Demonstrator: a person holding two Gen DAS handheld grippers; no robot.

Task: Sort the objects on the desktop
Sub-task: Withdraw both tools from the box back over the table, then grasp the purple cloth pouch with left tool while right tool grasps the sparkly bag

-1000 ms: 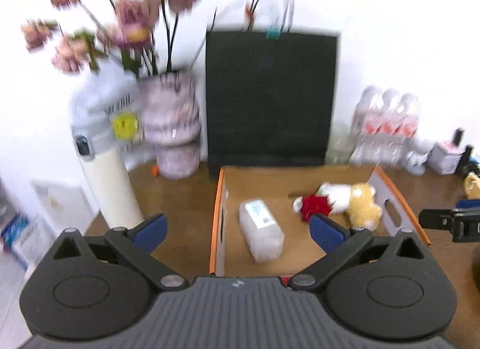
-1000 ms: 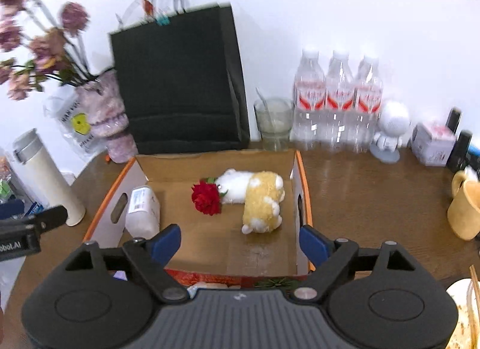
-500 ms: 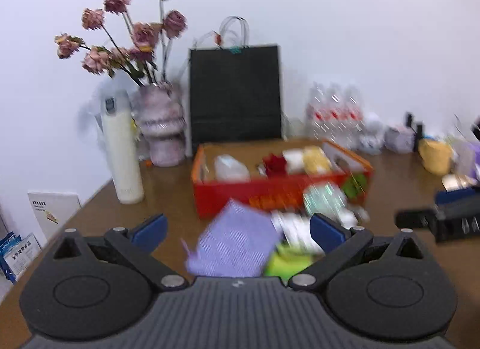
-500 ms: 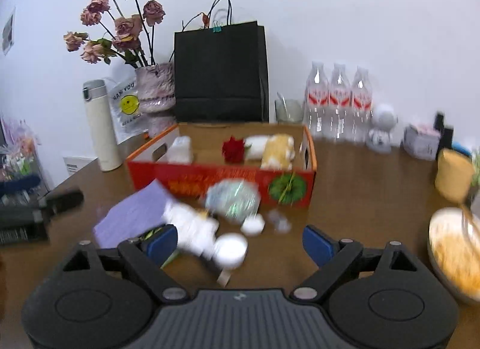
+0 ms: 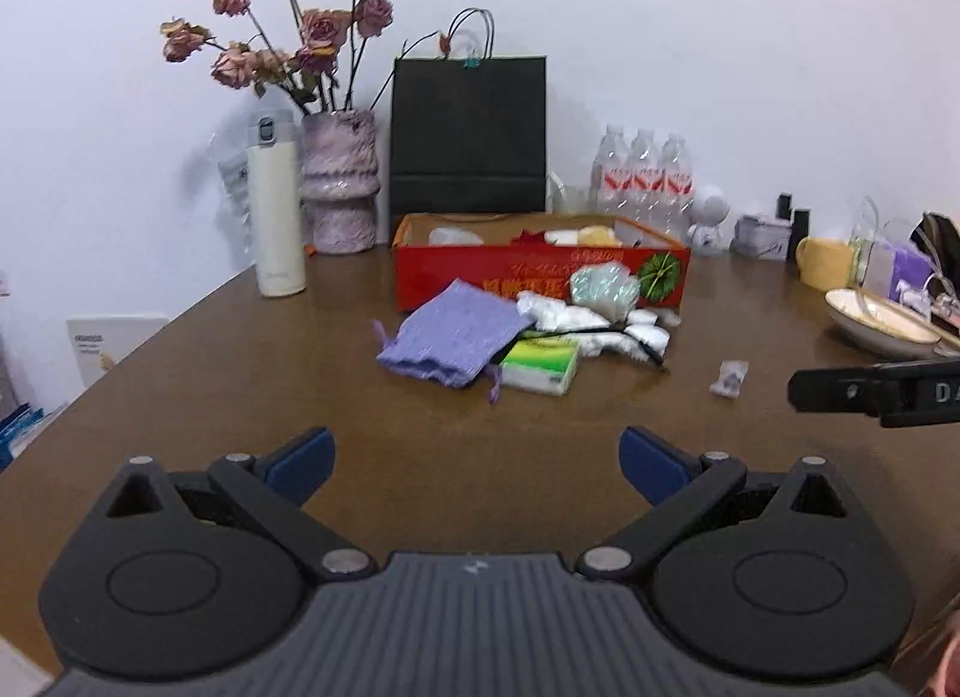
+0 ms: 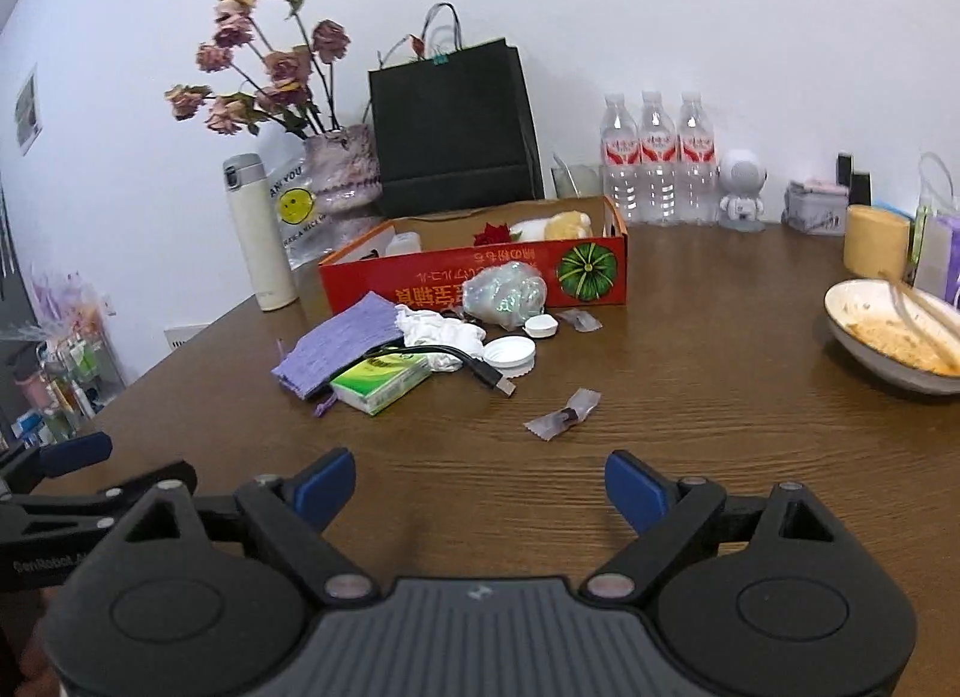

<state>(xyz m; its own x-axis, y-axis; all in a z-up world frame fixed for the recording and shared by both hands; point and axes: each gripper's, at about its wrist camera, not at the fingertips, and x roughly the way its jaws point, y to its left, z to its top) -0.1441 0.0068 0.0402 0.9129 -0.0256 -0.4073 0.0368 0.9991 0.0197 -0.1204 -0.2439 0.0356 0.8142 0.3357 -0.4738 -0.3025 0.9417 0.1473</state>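
Both grippers are held low over the near part of the brown table [image 6: 690, 373], well short of the clutter. The left gripper [image 5: 477, 460] is seen with its blue pads spread wide and nothing between them; the right gripper [image 6: 480, 487] is likewise spread wide and empty. The objects to be sorted are heaped at the middle of the table, just in front of a red cardboard box [image 6: 480, 277]: a purple knitted pouch [image 6: 339, 343], a green tissue pack [image 6: 381, 382] touching it, crumpled white cloth [image 6: 438, 331], a black cable [image 6: 468, 367], two white lids [image 6: 510, 352] and an iridescent wrapped bundle [image 6: 507, 292] leaning against the box front. A small wrapped sweet [image 6: 564, 414] lies apart, nearer the right gripper. Inside the box a plush toy [image 6: 555, 226], a red rose [image 6: 492, 234] and a small white bottle [image 6: 403, 244] are seen. A used bowl [image 6: 888, 337] is placed at the right edge.
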